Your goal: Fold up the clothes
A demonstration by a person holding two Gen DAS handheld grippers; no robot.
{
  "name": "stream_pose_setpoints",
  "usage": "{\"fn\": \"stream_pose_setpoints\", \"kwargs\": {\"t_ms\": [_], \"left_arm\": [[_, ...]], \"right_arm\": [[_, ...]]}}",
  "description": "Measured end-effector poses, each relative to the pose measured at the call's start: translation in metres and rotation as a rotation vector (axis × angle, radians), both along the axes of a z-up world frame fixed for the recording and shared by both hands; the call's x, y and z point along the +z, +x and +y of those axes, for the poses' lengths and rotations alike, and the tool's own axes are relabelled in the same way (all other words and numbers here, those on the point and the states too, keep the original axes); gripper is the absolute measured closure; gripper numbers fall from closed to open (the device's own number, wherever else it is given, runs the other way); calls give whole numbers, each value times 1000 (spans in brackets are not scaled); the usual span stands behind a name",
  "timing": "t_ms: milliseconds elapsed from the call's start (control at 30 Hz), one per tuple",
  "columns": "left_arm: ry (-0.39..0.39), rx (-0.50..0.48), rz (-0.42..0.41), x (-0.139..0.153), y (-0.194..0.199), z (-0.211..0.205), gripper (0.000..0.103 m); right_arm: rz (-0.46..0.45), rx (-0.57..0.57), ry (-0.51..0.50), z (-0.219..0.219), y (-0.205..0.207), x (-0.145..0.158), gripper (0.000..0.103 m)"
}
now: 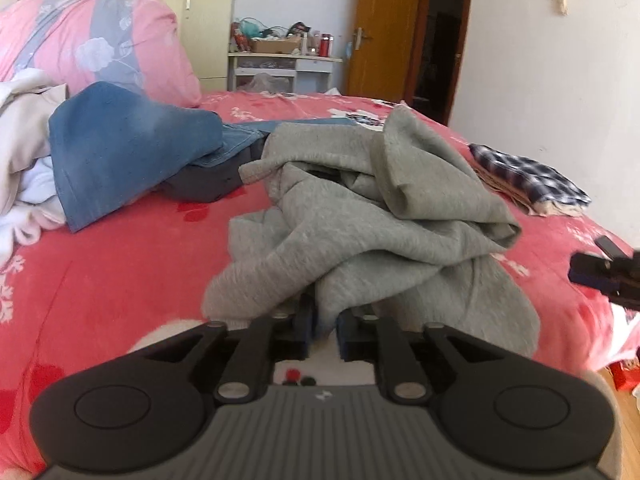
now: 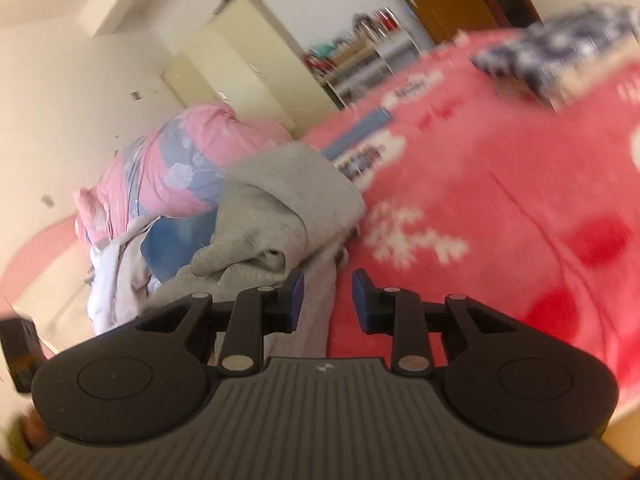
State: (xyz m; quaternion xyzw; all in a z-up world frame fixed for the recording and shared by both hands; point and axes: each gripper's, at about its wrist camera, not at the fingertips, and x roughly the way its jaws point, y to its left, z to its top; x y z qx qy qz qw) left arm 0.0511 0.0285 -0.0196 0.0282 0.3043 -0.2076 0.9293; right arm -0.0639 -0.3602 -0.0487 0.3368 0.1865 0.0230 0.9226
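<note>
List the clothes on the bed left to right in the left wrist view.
White and cream pile → blue denim garment → grey sweatshirt, pinched by the left gripper → plaid shirt.

sweatshirt (image 1: 360, 216) on bed (image 1: 120, 272), jeans (image 1: 120, 144) left

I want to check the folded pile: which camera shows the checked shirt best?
The left wrist view: the checked shirt lies sharp on the bed's right edge. The right wrist view shows it only as a blurred patch at the top right.
</note>
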Motion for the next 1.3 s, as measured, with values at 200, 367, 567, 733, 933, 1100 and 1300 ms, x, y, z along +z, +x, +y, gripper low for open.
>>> {"fn": "stream_pose_setpoints", "kwargs": {"t_ms": [200, 367, 567, 733, 933, 1100, 1300], "left_arm": [[-4, -97, -130, 19, 4, -17, 23], [91, -231, -112, 4, 47, -77, 12], [150, -318, -90, -20, 87, -128, 72], [-13, -185, -132, 2, 77, -76, 92], [-179, 39, -207, 35, 62, 15, 93], [-203, 348, -288, 52, 33, 131, 93], [-118, 648, -177, 11, 11, 240, 92]], "right_arm": [[-30, -48, 10, 9, 5, 15, 22], [-9, -62, 98, 9, 39, 6, 19], [15, -85, 150, 8, 49, -11, 19], [29, -91, 88, 7, 38, -9, 19], [26, -86, 14, 10, 28, 1, 19], [20, -43, -55, 30, 30, 11, 19], [76, -12, -68, 44, 48, 7, 19]]}}
